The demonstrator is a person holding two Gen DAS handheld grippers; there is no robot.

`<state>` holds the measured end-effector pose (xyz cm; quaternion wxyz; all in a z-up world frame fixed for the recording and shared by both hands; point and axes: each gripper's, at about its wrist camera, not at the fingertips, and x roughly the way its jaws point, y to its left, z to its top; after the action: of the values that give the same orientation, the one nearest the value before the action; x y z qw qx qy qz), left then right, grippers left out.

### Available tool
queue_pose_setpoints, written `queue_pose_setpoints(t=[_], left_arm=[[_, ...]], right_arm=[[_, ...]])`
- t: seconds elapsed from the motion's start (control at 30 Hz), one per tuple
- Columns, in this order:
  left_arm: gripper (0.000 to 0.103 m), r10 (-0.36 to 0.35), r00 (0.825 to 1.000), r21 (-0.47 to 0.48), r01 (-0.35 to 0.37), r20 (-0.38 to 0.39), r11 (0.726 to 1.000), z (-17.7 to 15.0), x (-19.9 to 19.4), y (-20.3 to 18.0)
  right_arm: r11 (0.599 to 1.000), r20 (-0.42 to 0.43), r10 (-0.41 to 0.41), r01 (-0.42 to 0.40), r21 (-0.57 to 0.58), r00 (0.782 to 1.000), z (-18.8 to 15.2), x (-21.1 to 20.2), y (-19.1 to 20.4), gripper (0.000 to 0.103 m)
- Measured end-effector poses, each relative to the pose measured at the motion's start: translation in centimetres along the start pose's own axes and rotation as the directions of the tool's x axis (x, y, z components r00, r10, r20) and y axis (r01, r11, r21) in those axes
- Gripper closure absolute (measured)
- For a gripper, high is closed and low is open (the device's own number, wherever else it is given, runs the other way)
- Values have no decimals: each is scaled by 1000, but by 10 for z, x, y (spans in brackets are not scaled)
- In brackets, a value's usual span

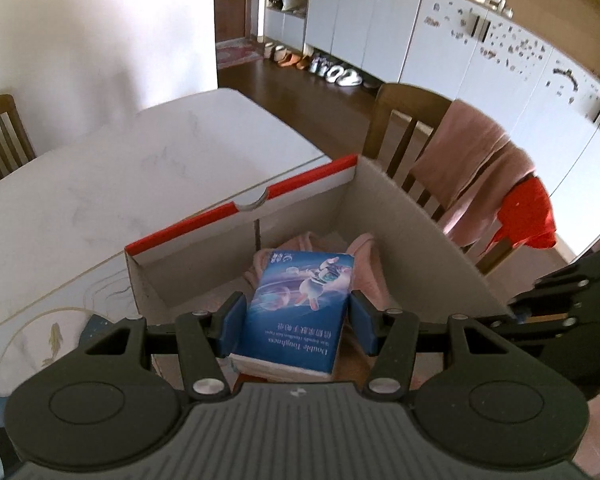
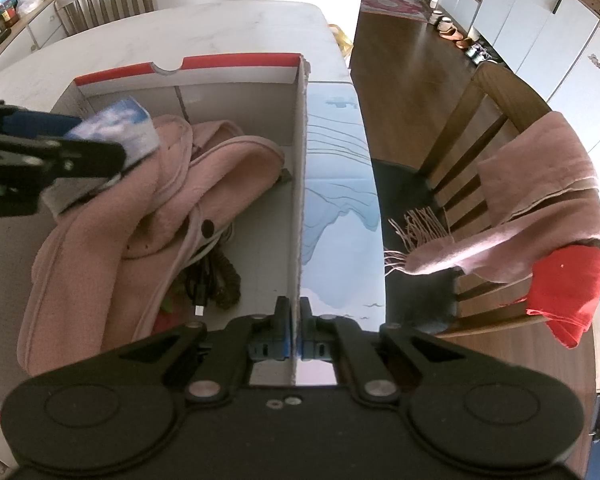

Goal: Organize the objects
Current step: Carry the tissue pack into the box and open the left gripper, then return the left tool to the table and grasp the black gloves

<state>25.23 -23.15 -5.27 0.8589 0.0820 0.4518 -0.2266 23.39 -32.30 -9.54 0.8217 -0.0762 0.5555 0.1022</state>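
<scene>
Hand-held gripper (image 2: pixel 295 334); half-buried black cable (image 2: pixel 212 276)

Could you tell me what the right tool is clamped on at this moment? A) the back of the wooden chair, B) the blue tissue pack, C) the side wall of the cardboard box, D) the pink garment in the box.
C: in the right wrist view the right tool has its pads pressed on either face of the cardboard box wall, while the left tool carries the blue tissue pack.
</scene>
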Motion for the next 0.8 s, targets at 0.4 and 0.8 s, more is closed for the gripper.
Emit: queue_pose_setpoints(t=[0.4,0.8], left_arm=[[48,9,999,23,-8,-53,1000,-6,12,5],[29,10,1000,5,-10,-9,1000,-15,-11,14]], right_arm=[[1000,0,0,0,3,1000,0,0,0,101],[1000,-3,0,0,15,1000,1,-1,0,101]])
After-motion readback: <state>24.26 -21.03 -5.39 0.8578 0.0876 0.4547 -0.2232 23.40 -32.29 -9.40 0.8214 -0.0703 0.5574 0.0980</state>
